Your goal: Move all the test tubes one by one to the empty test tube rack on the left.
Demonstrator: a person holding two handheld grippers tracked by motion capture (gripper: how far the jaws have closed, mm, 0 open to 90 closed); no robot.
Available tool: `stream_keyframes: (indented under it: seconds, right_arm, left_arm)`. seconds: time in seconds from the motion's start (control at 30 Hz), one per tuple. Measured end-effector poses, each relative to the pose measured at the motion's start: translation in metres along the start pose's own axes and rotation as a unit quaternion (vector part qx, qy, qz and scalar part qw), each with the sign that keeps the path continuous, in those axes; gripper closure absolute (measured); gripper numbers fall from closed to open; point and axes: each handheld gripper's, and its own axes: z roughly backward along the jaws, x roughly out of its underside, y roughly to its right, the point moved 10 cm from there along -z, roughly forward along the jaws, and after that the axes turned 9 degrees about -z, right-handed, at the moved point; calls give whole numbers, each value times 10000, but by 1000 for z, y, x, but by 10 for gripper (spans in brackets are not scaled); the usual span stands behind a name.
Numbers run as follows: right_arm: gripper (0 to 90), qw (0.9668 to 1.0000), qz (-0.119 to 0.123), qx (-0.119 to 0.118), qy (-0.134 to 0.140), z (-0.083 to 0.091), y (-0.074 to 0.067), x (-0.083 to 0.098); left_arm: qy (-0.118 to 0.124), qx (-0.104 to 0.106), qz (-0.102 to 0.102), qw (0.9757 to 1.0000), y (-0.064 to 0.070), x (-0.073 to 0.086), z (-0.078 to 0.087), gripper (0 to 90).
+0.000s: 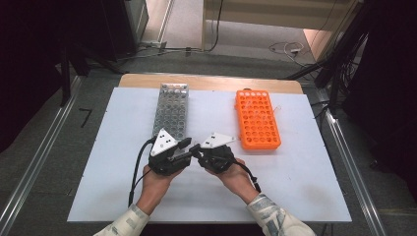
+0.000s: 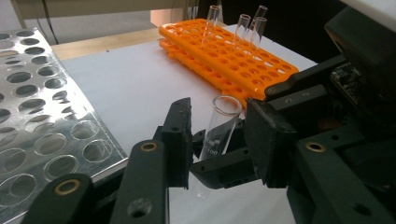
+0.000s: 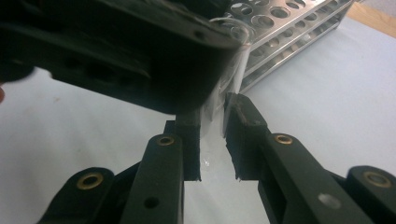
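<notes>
Left gripper view: clear glass test tube (image 2: 219, 130), open-mouthed, printed markings.

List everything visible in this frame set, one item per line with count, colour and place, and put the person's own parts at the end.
Held test tube: one, clear glass, tilted, between both grippers near the table's front middle.
Orange rack: one, orange plastic, right of centre on the table.
Tubes in the orange rack: at least four, clear, at its far end.
Metal rack: one, silver, left of centre.
Table: one, white top with a wooden far edge.
Left gripper: one, black, jaws around the tube, not clearly pressing it.
Right gripper: one, black, shut on the tube.
Hands: two, at the near edge, patterned sleeves.
</notes>
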Motion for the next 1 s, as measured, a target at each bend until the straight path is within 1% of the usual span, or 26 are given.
stream_keyframes:
  seconds: [0.07, 0.1, 0.17, 0.2, 0.47, 0.63, 0.67, 0.7, 0.73, 0.77, 0.83, 0.87, 0.93, 0.97, 1.0]
  right_arm:
    - [735, 10000, 10, -31, -2, 0, -1, 0]
    - [735, 10000, -8, -34, -8, 0, -2, 0]
    - [735, 10000, -4, -47, -12, 0, -3, 0]
    - [735, 10000, 1, -55, -25, 0, -3, 1]
    - [734, 9999, -74, -80, -39, 0, -2, 1]
    - [726, 9999, -120, -90, -27, 2, -1, 0]
    - [679, 9998, -130, -135, -4, 3, -1, 0]
    - [657, 9998, -145, -166, -6, 3, 0, -1]
    - [657, 9998, -145, -166, -6, 3, 0, -1]
    - [627, 9997, -173, -190, -24, 4, 0, 0]
    - [535, 9996, -183, -219, 1, 6, 2, -1]
    - [479, 9994, -255, -216, -21, 8, 5, -1]
    - [444, 9993, -296, -222, -1, 13, 8, -1]
    - [444, 9993, -296, -222, -1, 13, 8, -1]
    - [415, 9994, -295, -202, 10, 17, 11, -1]
  left_arm:
    - [-35, 32, -46, 10000, 1, 1, -2, 639]
    - [-72, 51, -76, 9999, 2, 2, -5, 669]
    - [-85, 44, -88, 9999, 3, 3, -6, 685]
    - [-101, 35, -105, 9999, 2, 3, -6, 712]
    - [-112, -89, -219, 9997, 1, 4, -8, 753]
    - [-82, -94, -242, 9996, 1, 1, -8, 757]
    - [-61, -113, -233, 9996, 1, 0, -8, 758]
    - [-57, -124, -240, 9996, 0, -1, -8, 758]
    - [-50, -132, -235, 9996, 0, -1, -8, 758]
    - [-42, -136, -213, 9997, -1, -2, -8, 758]
    - [-26, -155, -191, 9997, -3, -3, -8, 758]
    - [-21, -168, -180, 9997, -4, -4, -7, 758]
    - [16, -189, -121, 9997, -6, -6, -6, 758]
    - [30, -198, -120, 9997, -8, -8, -6, 758]
    - [48, -223, -111, 9997, -9, -9, -5, 758]
